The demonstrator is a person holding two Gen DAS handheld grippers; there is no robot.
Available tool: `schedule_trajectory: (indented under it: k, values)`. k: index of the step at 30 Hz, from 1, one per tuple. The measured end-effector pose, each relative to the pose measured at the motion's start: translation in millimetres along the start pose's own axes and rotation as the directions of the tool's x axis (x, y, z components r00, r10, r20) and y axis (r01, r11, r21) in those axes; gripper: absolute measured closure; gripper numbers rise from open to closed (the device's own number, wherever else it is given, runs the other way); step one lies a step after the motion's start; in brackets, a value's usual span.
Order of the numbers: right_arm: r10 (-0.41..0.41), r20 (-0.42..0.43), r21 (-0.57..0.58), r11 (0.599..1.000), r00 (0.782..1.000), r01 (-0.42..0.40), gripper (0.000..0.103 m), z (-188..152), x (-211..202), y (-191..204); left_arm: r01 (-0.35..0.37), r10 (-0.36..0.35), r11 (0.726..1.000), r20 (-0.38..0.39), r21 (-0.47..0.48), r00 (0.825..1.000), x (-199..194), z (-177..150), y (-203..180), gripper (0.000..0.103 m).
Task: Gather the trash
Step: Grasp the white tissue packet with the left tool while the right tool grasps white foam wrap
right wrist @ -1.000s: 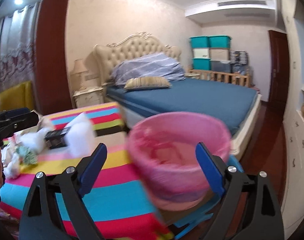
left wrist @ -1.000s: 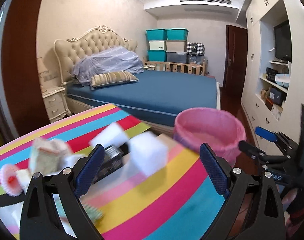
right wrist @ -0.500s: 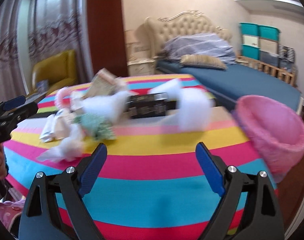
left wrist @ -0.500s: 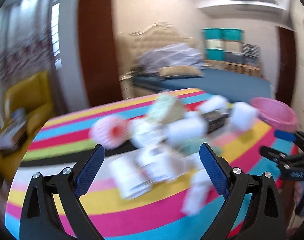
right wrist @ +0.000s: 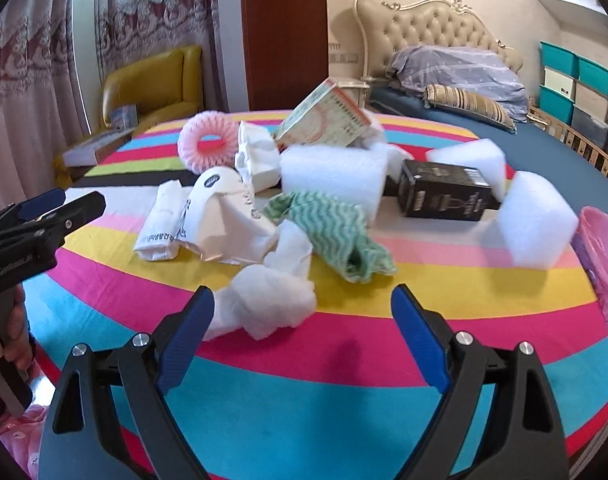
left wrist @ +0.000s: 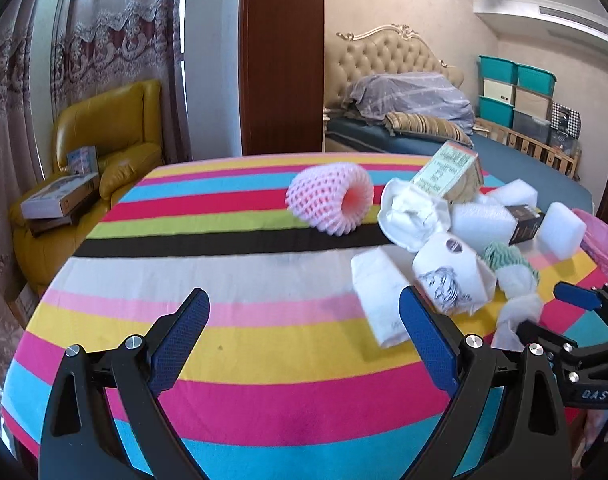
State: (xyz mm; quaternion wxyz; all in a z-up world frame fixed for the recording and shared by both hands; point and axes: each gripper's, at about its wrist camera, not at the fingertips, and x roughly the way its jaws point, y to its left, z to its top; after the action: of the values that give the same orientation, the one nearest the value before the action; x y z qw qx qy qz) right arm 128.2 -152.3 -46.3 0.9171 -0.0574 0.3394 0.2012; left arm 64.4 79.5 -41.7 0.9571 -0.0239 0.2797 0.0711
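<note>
A trash pile lies on the striped table (right wrist: 343,400): a pink foam net (right wrist: 208,146), a printed carton (right wrist: 327,120), a black box (right wrist: 443,196), white foam blocks (right wrist: 539,224), a green wavy cloth (right wrist: 331,236), printed white bags (right wrist: 224,220) and a white tissue wad (right wrist: 268,300). My right gripper (right wrist: 303,296) is open, with the wad just ahead of its left finger and untouched. My left gripper (left wrist: 303,300) is open over bare stripes, with the pink foam net (left wrist: 329,198) beyond it and a printed white bag (left wrist: 449,276) at its right finger. A pink-lined bin (right wrist: 601,264) sits at the table's right edge.
A yellow armchair (left wrist: 104,132) with boxes on it stands left of the table by the curtains. A blue bed (right wrist: 543,152) and stacked teal crates (left wrist: 515,92) are behind. In the left wrist view, the right gripper's fingers (left wrist: 575,300) show at the right edge.
Both views have swung left, away from the pink bin and the bed, onto the trash pile and the armchair side. Both grippers have stayed open and empty.
</note>
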Motion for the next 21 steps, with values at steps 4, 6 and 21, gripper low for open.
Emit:
schedule_trajectory:
  k: [4,6,21]
  values:
    - [0.01,-0.021,-0.023,1.0,1.0,-0.01,0.028,1.9,7.7,6.1,0.01,-0.01,1.0,-0.013,-0.014,1.0,4.4,-6.9,3.4,0.014]
    - [0.021,-0.028,-0.041,0.999,0.999,-0.022,0.047,0.2,11.1,10.3,0.01,-0.01,1.0,-0.016,-0.017,1.0,5.2,-5.9,2.9,0.014]
    - [0.037,0.078,0.015,0.999,0.996,-0.038,0.073,-9.6,-11.0,-12.5,0.04,-0.041,0.999,-0.146,-0.016,0.988,51.4,17.3,-33.7,0.014]
